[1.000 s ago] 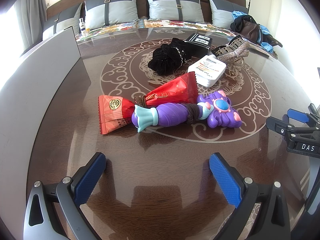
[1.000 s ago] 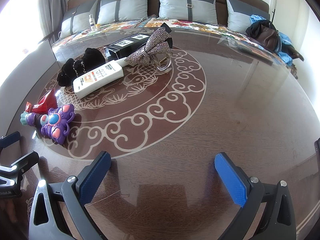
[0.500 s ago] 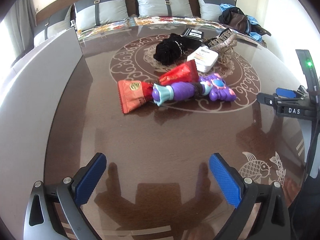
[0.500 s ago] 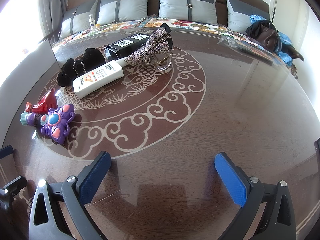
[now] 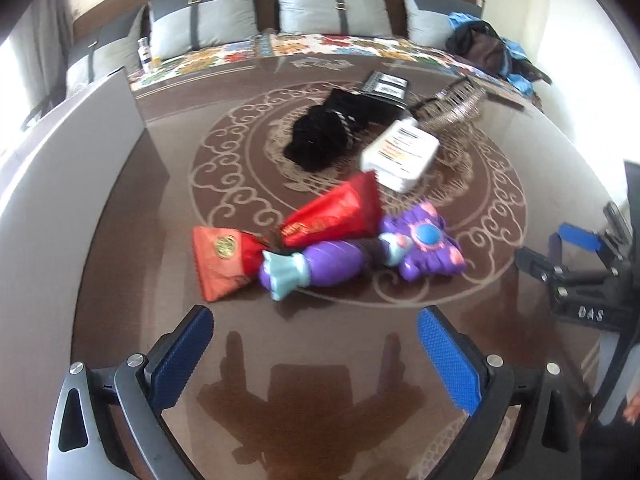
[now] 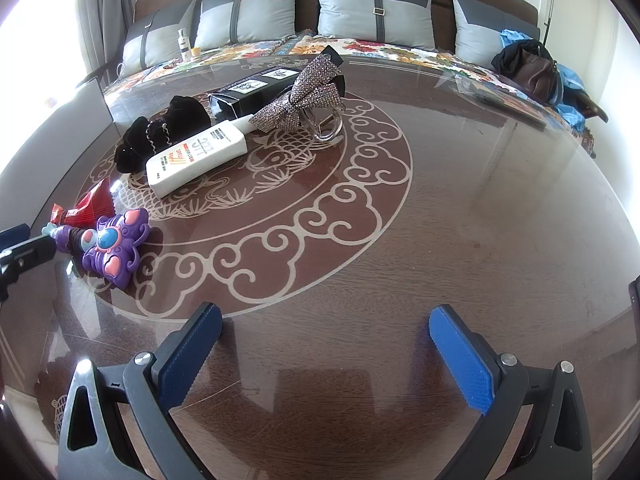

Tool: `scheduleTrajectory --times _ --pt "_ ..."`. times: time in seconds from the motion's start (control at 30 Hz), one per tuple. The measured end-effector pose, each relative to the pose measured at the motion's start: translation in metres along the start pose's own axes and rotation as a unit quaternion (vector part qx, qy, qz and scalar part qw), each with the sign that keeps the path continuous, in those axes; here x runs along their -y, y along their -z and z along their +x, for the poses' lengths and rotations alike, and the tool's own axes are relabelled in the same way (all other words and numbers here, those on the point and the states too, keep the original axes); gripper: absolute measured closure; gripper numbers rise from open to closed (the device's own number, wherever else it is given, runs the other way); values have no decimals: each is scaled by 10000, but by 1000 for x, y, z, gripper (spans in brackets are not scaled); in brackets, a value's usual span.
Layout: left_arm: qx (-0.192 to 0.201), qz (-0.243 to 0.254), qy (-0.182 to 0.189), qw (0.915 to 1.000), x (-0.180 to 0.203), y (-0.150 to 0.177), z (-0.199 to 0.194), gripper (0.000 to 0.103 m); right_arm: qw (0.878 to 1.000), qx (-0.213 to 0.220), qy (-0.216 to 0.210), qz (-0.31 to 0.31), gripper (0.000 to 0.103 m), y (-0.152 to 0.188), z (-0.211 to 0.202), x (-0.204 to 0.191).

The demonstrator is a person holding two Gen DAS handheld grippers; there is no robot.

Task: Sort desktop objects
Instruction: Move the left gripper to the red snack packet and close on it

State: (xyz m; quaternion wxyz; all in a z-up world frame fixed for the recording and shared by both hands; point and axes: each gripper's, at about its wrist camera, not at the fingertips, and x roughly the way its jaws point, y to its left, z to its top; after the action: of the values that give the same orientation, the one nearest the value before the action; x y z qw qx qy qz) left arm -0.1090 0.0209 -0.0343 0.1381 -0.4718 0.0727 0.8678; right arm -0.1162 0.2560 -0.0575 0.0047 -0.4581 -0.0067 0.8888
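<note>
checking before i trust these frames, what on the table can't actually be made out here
- White bottle label: motion blur in the left wrist view; too small to read in the right wrist view.
- Red packets: mostly hidden behind the purple toy in the right wrist view.
- Black box: largely covered by the black velvet scrunchie in the left wrist view.
- Left gripper: cut off by the right wrist view's left edge.
</note>
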Motion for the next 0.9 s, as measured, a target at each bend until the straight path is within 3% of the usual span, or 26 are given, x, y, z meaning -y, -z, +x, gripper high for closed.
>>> scheduleTrajectory --times 0.07,0.13,0.23,0.3,0.37,0.67,0.73,0.8,0.83,0.9 --pt "109 376 -154 9991 12 5 -7 0 10000 -1 0 0 0 0 0 0" --pt "250 294 -319 9987 6 0 -15 0 10000 -1 0 0 0 0 0 0" --pt "369 -491 -168 9980 -24 -13 -22 1 10000 -2 0 1 0 0 0 0" --pt "386 -1078 186 9932 -43 -17 -21 2 10000 -3 0 1 0 0 0 0" --pt "364 -1347 508 9889 -48 -19 -17 2 10000 -3 0 1 0 0 0 0" --pt "238 -780 756 9938 0 -34 18 1 10000 -3 0 1 0 0 0 0" --pt "256 -899 1248 9878 5 -35 18 1 10000 -3 0 1 0 0 0 0" --pt "213 -977 2036 9739 8 -34 15 1 10000 -2 0 1 0 0 0 0" --pt "177 -964 2220 9701 8 -35 11 1 10000 -3 0 0 0 0 0 0" --pt "266 -906 2119 9727 2 -37 -1 1 10000 -2 0 1 0 0 0 0"
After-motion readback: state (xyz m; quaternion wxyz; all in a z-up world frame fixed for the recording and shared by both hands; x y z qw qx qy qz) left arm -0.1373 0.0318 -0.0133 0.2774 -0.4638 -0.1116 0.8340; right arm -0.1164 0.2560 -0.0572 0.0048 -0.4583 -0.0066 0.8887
